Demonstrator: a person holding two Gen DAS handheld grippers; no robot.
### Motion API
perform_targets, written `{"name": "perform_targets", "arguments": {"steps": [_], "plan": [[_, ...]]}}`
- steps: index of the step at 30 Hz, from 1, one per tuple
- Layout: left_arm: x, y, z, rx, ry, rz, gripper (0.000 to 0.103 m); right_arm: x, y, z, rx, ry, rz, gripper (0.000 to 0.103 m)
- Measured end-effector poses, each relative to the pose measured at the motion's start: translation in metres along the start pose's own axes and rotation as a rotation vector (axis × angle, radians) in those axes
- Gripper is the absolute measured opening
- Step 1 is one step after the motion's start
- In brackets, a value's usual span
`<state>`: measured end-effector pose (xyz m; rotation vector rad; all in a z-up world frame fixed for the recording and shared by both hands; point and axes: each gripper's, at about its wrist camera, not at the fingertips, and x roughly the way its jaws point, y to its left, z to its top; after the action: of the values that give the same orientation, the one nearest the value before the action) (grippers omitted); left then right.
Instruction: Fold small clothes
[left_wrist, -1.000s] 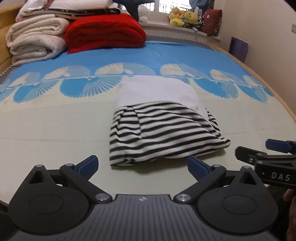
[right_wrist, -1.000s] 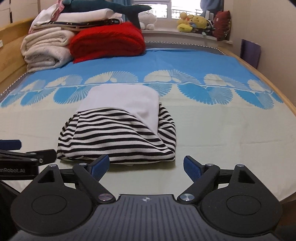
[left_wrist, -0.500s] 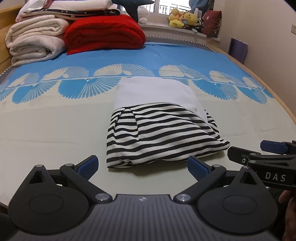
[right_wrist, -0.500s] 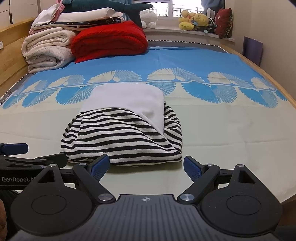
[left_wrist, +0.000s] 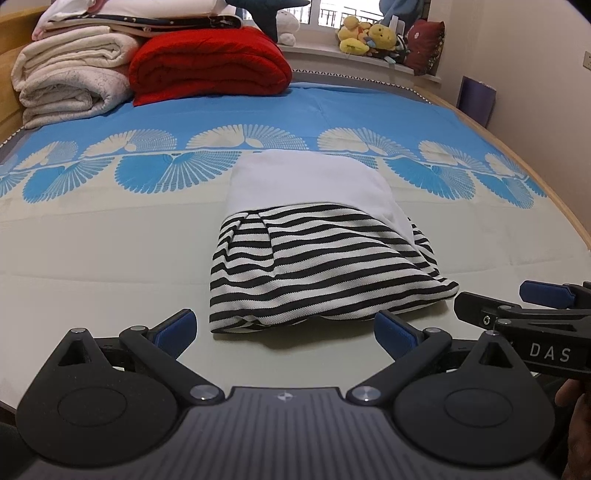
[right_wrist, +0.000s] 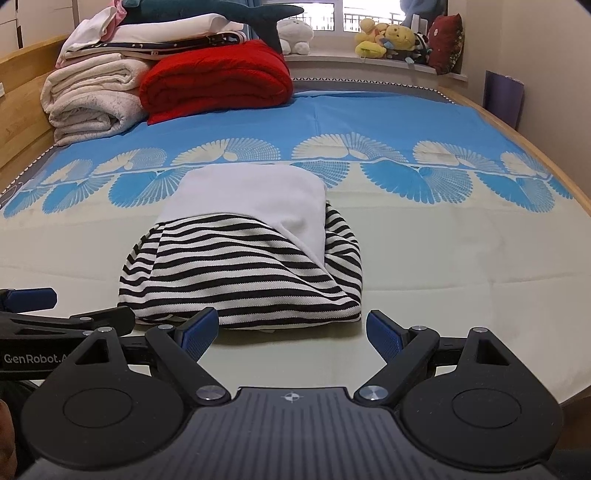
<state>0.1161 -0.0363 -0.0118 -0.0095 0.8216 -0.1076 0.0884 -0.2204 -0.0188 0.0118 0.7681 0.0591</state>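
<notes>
Folded garment, striped half nearest, white half beyond, lies on bed just ahead of both grippers. Left gripper wide, empty, short of its near hem. Right gripper wide, empty, alongside. Red blanket far ahead.

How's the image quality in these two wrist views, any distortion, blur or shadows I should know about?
Left wrist view: fisheye bends the bed edge; striped garment sharp, soft shadow under its near hem. Right wrist view: same bending, dark corners, bright window slightly washed out, stripes crisp.
</notes>
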Motion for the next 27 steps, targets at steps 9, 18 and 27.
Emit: {"name": "perform_targets", "arguments": {"steps": [9, 18, 27], "plan": [[0.0012, -0.0008, -0.0010, 0.003, 0.002, 0.002, 0.102, 0.0014, -0.0002, -0.0006, -0.002, 0.004, -0.005, 0.088], [0.0027, -0.0007, -0.0033, 0.005, 0.004, 0.003, 0.102, 0.0026, -0.0008, -0.0014, -0.007, 0.008, -0.009, 0.088], [0.0033, 0.0002, -0.0033, 0.006, 0.005, 0.002, 0.102, 0.0030, -0.0008, -0.0014, -0.010, 0.009, -0.011, 0.088]]}}
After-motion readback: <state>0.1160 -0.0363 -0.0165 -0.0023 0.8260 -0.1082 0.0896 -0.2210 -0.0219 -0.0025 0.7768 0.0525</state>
